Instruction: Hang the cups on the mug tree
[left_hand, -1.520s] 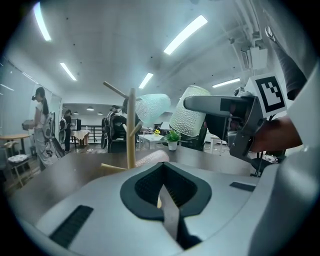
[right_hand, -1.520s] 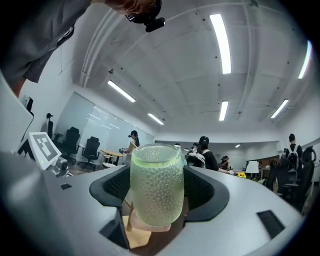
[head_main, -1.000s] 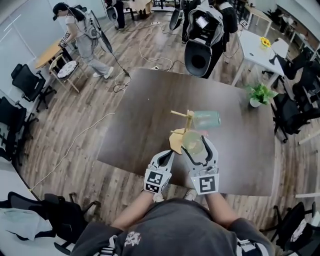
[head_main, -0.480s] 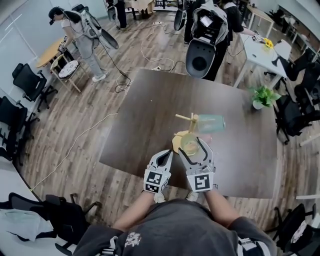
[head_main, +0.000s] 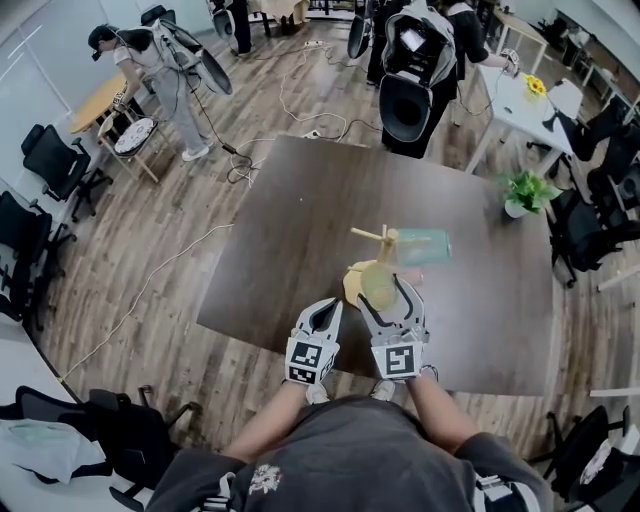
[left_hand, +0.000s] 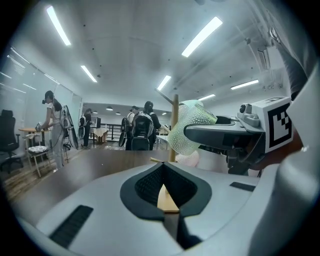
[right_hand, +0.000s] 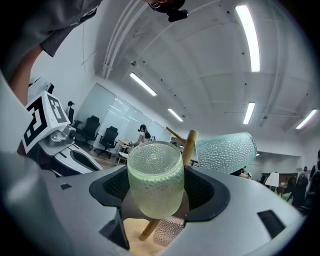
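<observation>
The wooden mug tree (head_main: 386, 243) stands on the dark table (head_main: 300, 230), slightly right of centre. A teal cup (head_main: 427, 245) hangs on its right side, and a pink cup (head_main: 412, 276) sits low beside its base. My right gripper (head_main: 386, 287) is shut on a green dimpled cup (head_main: 378, 285), held close against the tree's near side. In the right gripper view the green cup (right_hand: 154, 182) sits between the pads, with the trunk (right_hand: 188, 147) and teal cup (right_hand: 225, 152) just behind. My left gripper (head_main: 333, 308) is shut and empty, left of the tree's base (left_hand: 166, 200).
A small potted plant (head_main: 521, 190) stands at the table's far right. A person with bulky gear (head_main: 415, 70) stands at the far edge, another person (head_main: 150, 60) at the far left. Office chairs (head_main: 55, 165) and cables (head_main: 150, 290) lie around on the floor.
My right gripper and the green cup have shifted slightly left, closer to the tree's trunk. The left gripper has stayed where it was.
</observation>
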